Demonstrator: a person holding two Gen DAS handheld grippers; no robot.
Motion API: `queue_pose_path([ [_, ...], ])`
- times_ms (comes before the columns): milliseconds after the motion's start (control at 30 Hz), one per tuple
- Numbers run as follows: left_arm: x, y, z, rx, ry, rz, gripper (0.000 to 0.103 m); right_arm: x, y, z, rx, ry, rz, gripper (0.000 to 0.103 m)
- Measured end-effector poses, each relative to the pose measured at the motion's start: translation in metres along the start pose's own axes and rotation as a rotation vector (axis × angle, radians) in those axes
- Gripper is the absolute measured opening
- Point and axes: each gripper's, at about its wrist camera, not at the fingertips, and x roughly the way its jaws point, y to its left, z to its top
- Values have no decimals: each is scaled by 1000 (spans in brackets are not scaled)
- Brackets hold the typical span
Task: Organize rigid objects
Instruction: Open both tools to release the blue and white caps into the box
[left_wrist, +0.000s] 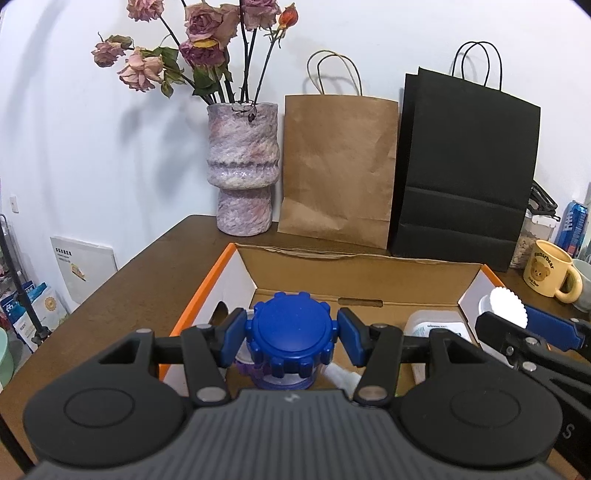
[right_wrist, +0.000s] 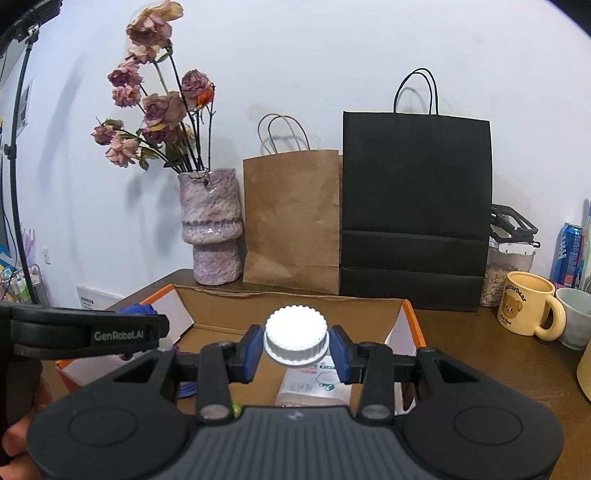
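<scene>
My left gripper (left_wrist: 291, 334) is shut on a jar with a blue ribbed cap (left_wrist: 291, 328) and holds it upright over the left part of an open cardboard box (left_wrist: 369, 266) with orange edges. My right gripper (right_wrist: 295, 349) is shut on a bottle with a white ribbed cap (right_wrist: 295, 332) over the right part of the same box (right_wrist: 288, 306). The white cap also shows at the right in the left wrist view (left_wrist: 504, 301). A white labelled pack (right_wrist: 314, 384) lies in the box under the right gripper.
A mottled vase with dried roses (left_wrist: 242, 166), a brown paper bag (left_wrist: 336, 166) and a black paper bag (left_wrist: 461, 173) stand behind the box on the brown table (left_wrist: 140, 280). A yellow bear mug (right_wrist: 528, 308), a blue can (right_wrist: 569, 254) and a lidded container (right_wrist: 509, 266) stand at the right.
</scene>
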Motion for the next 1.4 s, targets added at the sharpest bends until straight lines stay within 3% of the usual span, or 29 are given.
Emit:
queue_pose_path([
  [1033, 41, -1, 10, 28, 16, 5, 59, 42, -5, -2, -17, 54, -6, 39],
  [1100, 39, -1, 9, 32, 4, 7, 71, 42, -5, -3, -17, 54, -11, 44],
  [1167, 37, -1, 9, 34, -7, 10, 81, 42, -4, -3, -20, 52, -17, 65],
  [1267, 35, -1, 9, 39, -20, 23, 91, 41, -4, -4, -23, 37, -48, 85],
  [1333, 35, 0, 9, 35, -23, 31, 101, 40, -5, -4, -22, 31, -64, 93],
  [1400, 34, 1, 10, 32, -30, 34, 103, 40, -7, -5, -23, 23, -89, 100],
])
